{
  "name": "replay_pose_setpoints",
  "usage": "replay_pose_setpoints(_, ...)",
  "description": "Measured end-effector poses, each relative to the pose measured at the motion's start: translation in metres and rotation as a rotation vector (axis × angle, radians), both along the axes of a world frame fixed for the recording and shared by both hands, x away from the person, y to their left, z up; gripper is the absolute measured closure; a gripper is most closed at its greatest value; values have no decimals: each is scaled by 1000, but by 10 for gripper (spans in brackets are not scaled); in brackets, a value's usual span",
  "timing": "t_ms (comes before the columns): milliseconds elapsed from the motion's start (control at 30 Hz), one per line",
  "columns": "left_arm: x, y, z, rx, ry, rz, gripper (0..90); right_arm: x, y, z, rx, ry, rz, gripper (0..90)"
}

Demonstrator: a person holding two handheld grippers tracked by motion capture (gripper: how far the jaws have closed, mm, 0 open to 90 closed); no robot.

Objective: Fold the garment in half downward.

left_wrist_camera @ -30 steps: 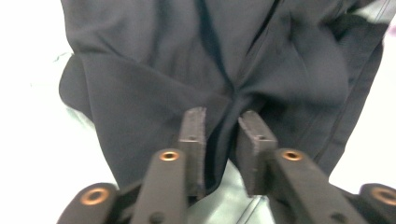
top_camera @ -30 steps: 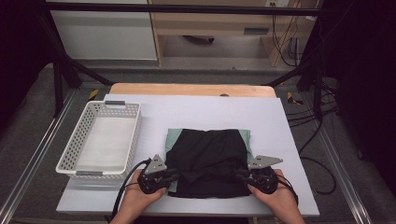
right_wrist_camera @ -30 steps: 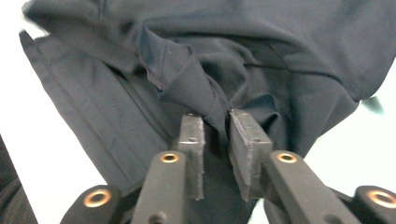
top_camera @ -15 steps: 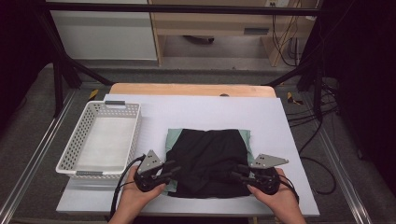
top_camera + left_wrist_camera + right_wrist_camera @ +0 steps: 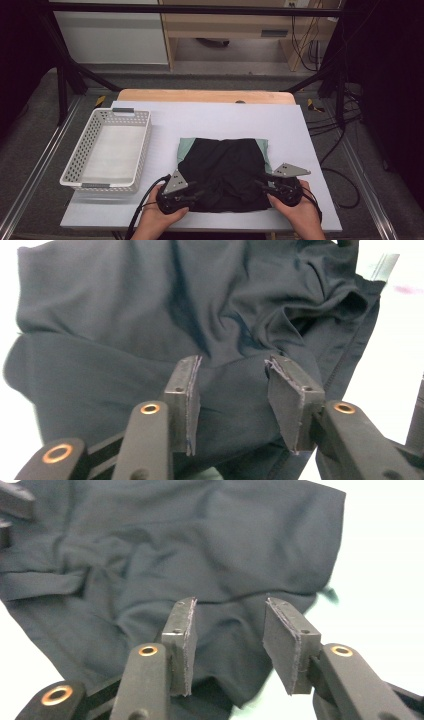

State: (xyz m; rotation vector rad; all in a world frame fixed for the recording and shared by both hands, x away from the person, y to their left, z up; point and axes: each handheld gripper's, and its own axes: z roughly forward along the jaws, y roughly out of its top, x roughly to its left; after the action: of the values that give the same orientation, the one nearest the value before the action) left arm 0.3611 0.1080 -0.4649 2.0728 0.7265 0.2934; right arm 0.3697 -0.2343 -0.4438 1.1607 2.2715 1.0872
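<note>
High view: we see the black garment [image 5: 225, 172] lying folded on the white table [image 5: 210, 120], near the front edge, partly over a pale green cloth [image 5: 183, 149]. A white basket [image 5: 107, 150] stands well to its left. The left gripper [image 5: 196, 194] sits at the garment's front-left corner, the right gripper [image 5: 260, 184] at its front-right; both point inward.

Left gripper view: its jaws have just been opening and stand approx. half apart over the fabric. Nothing is pinched; the pads [image 5: 185, 400] are clear of the cloth between them.

Right gripper view: same condition. Its jaws have just been opening, pads [image 5: 287, 645] part-open above the garment's near edge [image 5: 240, 680], no hold.

Handling, our judgement: the item is light, soft and limp, w/ loose wrinkles, and will sag and unfold if lifted at one pt. We recommend pinching through all layers at the two front corners, both sides together.
</note>
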Motion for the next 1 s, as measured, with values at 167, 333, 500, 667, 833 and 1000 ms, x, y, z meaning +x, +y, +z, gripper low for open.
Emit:
replay_pose_setpoints(167,-3,-8,-3,11,-5,-58,460,3,-7,-5,-9,17,-53,483)
replay_pose_setpoints(333,-2,-9,-9,35,8,-58,447,8,-7,-12,-10,60,-77,469)
replay_pose_setpoints(500,2,-7,-13,67,20,-57,456,9,-4,-16,-26,86,-56,498)
replay_pose_setpoints(667,2,-7,-17,91,36,-73,563,9,-4,-19,-41,104,-33,589)
replay_pose_setpoints(833,1,-8,-16,77,70,-95,755,9,-3,-19,-45,121,-21,764)
replay_pose_setpoints(1000,3,-5,-14,82,75,-90,851,9,-6,-18,-57,133,-8,877)
